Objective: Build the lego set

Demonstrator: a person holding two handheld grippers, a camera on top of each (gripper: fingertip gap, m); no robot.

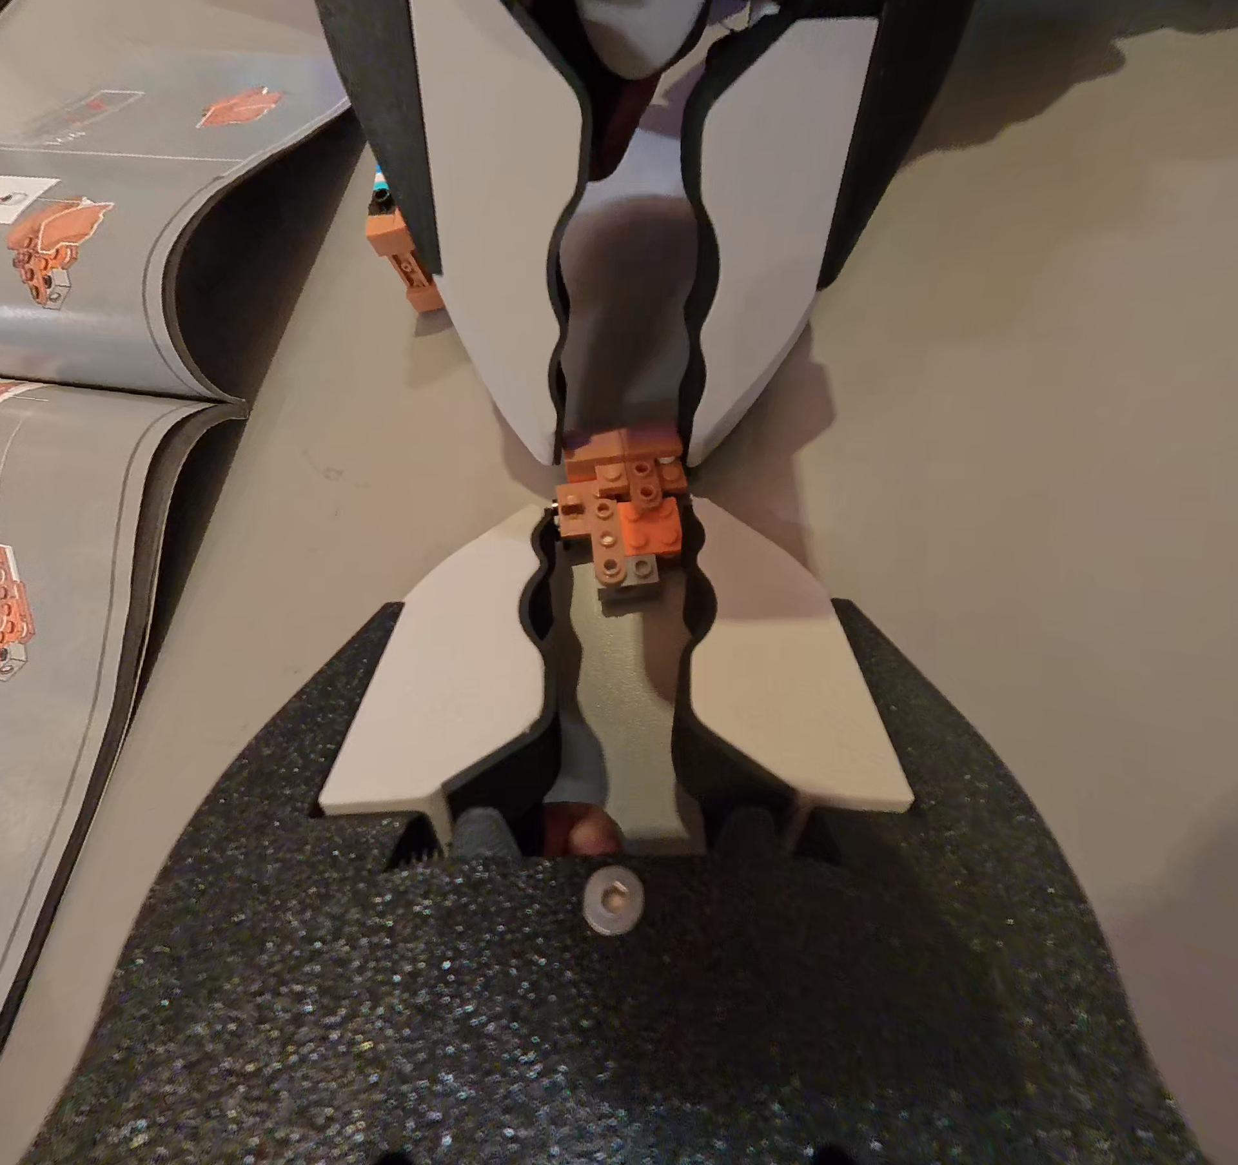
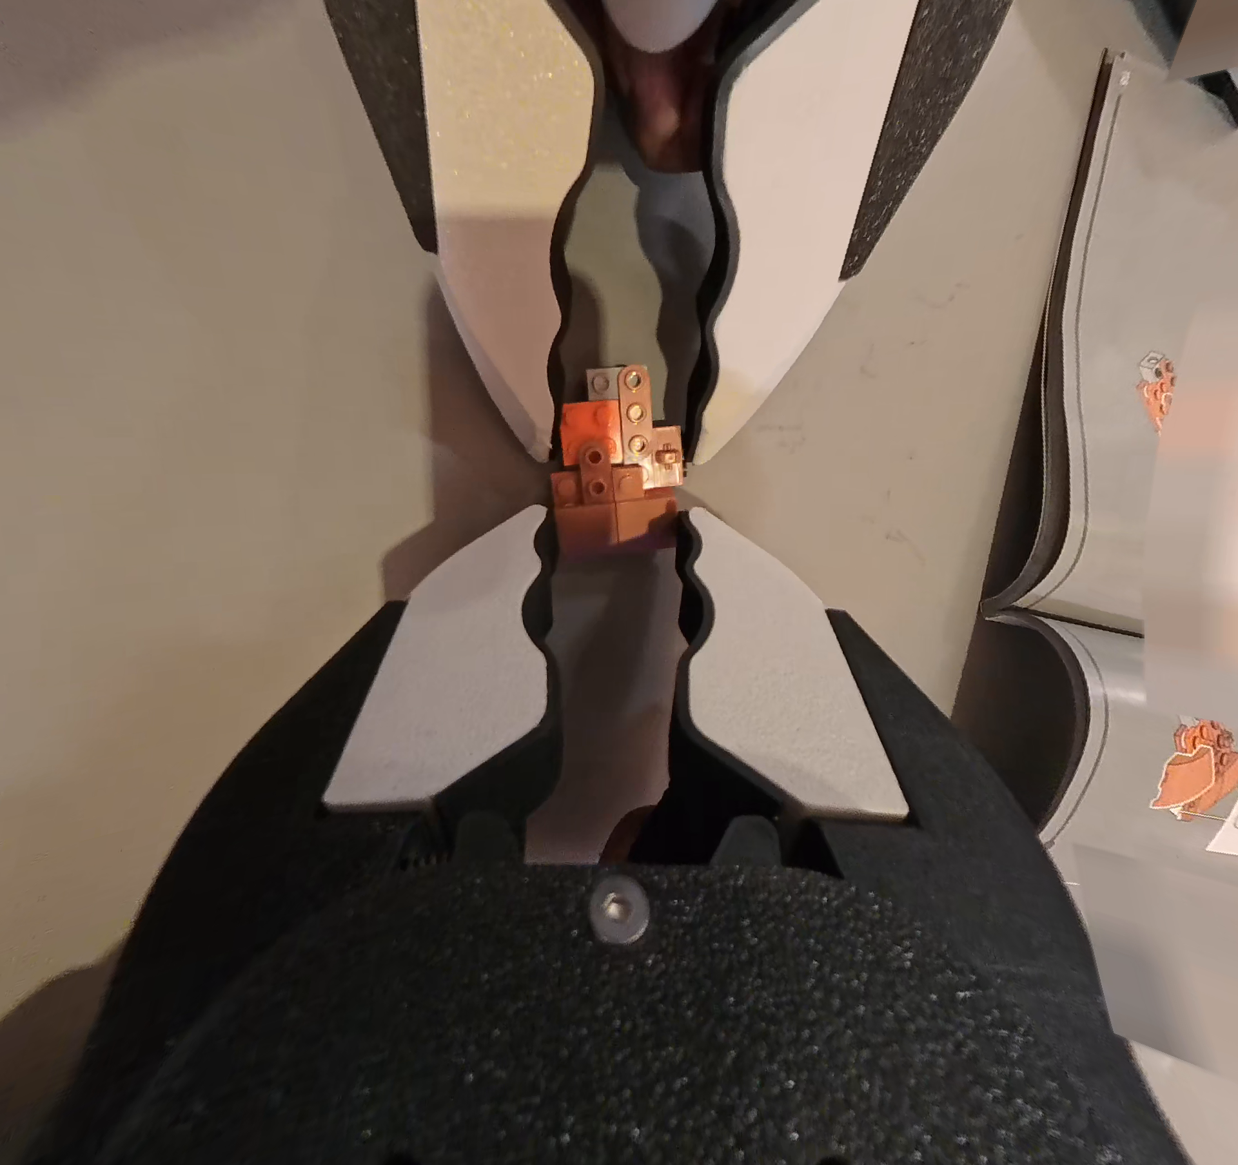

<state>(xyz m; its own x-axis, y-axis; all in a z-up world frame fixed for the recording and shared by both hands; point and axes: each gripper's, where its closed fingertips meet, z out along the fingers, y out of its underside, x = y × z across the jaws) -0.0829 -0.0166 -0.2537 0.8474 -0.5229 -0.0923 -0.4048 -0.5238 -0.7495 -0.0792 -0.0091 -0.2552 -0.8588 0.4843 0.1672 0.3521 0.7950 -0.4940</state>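
Note:
A small lego assembly [image 1: 646,524] of brown, orange and grey bricks is held above the table between my two grippers, which face each other tip to tip. My left gripper [image 1: 620,533] is shut on the end with the orange plate and the grey brick. My right gripper [image 1: 623,448] comes in from the far side and is shut on the brown brick end. In the right wrist view the assembly [image 2: 589,431] sits the other way round: my right gripper [image 2: 615,522] clamps the brown bricks and the left gripper [image 2: 622,444] holds the far end.
An open instruction booklet [image 1: 100,275] lies on the table at the left; it also shows in the right wrist view [image 2: 1105,530] at the right. A second small piece of orange bricks [image 1: 402,255] stands on the table [image 1: 1005,396], partly hidden behind the right gripper. The grippers are tip to tip, or close to it.

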